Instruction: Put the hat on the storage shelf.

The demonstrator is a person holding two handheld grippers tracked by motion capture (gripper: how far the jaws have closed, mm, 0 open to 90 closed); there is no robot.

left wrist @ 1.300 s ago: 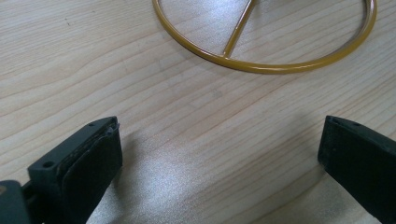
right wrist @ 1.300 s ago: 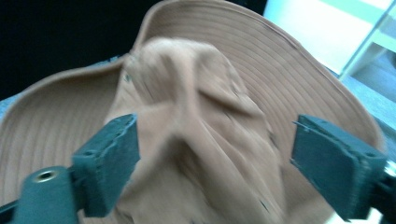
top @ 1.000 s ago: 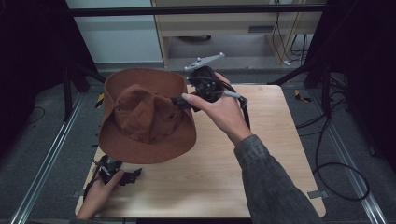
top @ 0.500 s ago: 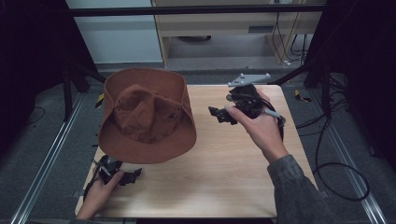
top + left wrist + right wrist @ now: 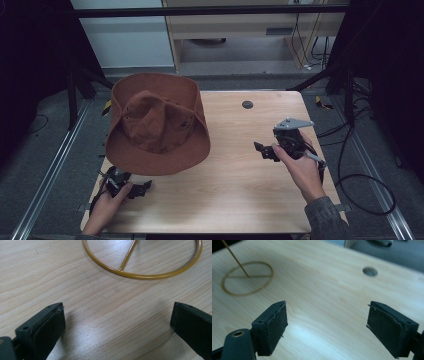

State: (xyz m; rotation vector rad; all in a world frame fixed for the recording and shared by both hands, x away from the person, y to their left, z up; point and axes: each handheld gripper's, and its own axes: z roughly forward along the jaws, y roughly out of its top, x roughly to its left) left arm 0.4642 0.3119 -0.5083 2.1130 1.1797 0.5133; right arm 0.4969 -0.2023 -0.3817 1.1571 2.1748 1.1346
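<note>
A brown wide-brimmed hat (image 5: 155, 125) sits raised over the left half of the wooden table (image 5: 235, 200). Beneath it stands a thin gold rod (image 5: 235, 258) on a gold ring base (image 5: 145, 278) (image 5: 244, 294). My left gripper (image 5: 142, 187) (image 5: 117, 325) rests low at the front left, just below the hat's brim, open with bare wood between its jaws. My right gripper (image 5: 261, 150) (image 5: 327, 325) is at the right side of the table, pointing left toward the hat. It is open; its jaws have just been closing a little, with nothing between them.
A small round hole (image 5: 247, 104) (image 5: 370, 271) lies in the tabletop near the far edge. Black cables (image 5: 360, 180) trail on the floor to the right. A low cabinet (image 5: 240, 30) stands beyond the table.
My right gripper has pulled away from the hat's right brim, going right and down toward the tabletop. The hat stays where it was. The left gripper has kept still.
</note>
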